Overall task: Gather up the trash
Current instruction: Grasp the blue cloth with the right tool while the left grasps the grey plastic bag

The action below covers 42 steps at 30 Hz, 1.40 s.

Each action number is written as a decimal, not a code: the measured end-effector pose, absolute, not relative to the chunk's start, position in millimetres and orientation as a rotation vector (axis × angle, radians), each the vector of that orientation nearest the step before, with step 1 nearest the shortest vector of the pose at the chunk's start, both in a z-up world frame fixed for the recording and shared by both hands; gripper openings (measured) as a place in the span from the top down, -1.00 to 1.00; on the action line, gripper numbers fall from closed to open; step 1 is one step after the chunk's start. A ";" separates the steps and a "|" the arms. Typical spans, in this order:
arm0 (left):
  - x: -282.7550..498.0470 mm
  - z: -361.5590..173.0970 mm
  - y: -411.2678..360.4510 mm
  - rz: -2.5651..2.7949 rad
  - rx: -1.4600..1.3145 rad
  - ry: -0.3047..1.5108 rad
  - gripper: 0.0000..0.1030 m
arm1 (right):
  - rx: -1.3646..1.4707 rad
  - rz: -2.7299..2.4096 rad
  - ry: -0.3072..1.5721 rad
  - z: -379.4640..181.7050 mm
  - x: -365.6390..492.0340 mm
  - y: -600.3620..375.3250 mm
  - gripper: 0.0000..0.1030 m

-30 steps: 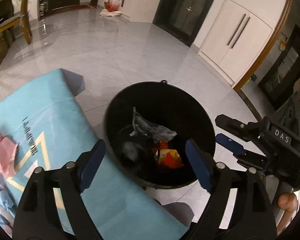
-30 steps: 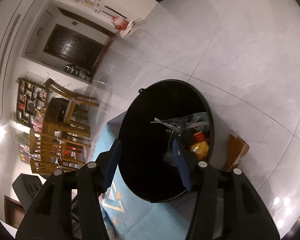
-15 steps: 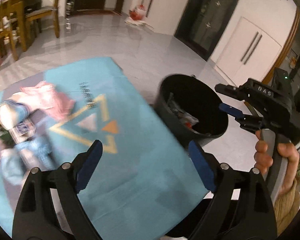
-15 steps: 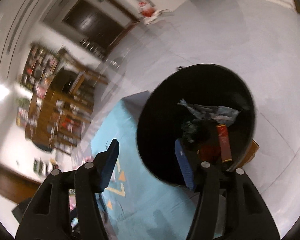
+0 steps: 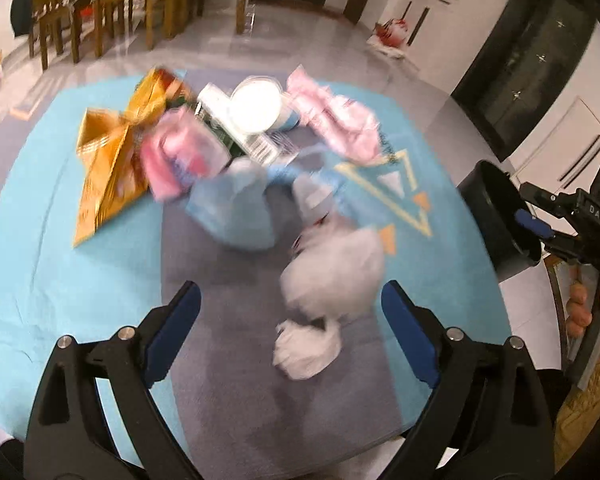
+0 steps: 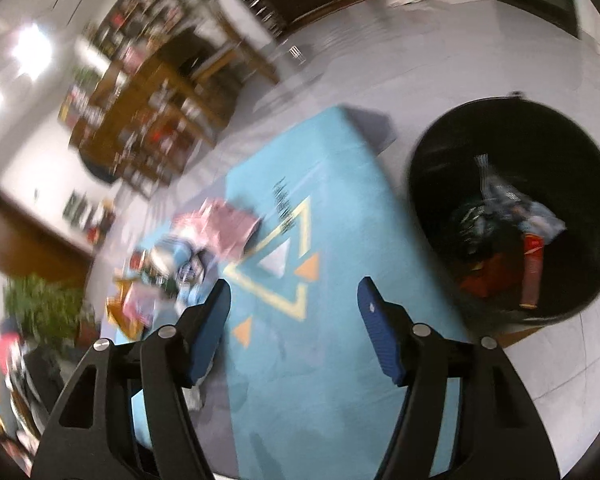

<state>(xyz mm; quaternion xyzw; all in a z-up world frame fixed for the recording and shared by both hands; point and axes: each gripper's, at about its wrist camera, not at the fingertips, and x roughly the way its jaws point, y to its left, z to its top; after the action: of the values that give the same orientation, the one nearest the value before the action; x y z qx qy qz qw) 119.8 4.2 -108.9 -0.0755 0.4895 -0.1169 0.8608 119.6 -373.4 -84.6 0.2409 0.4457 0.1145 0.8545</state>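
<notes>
- The left gripper [image 5: 290,312] hangs over the blue cloth [image 5: 40,240]; its jaws are opening and nothing is between them.
- The trash lies in a blurred pile on this cloth: a gold wrapper [image 5: 108,160], pink packets [image 5: 336,124], a white cup [image 5: 256,106] and a white crumpled bag [image 5: 332,276].
- The right gripper [image 6: 294,304] is also opening, with nothing in it.
- The black bin [image 6: 432,152] stands on the floor just beside the cloth, with some trash inside.

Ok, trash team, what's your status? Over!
Left tongs and right tongs both empty, opening. Trash pile waiting on the blue mat; black bin partly filled. Nothing blocking.
</notes>
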 end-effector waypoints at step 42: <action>153.6 -77.2 47.5 -0.302 -0.308 0.876 0.49 | 0.076 0.396 1.079 -138.3 187.2 -179.4 -0.01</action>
<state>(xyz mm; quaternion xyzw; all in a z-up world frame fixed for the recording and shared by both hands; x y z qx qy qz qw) 153.6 47.5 -77.2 -0.1479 0.4209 -0.1451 0.8831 187.2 -179.4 -138.3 0.0359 0.5103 0.1871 0.8386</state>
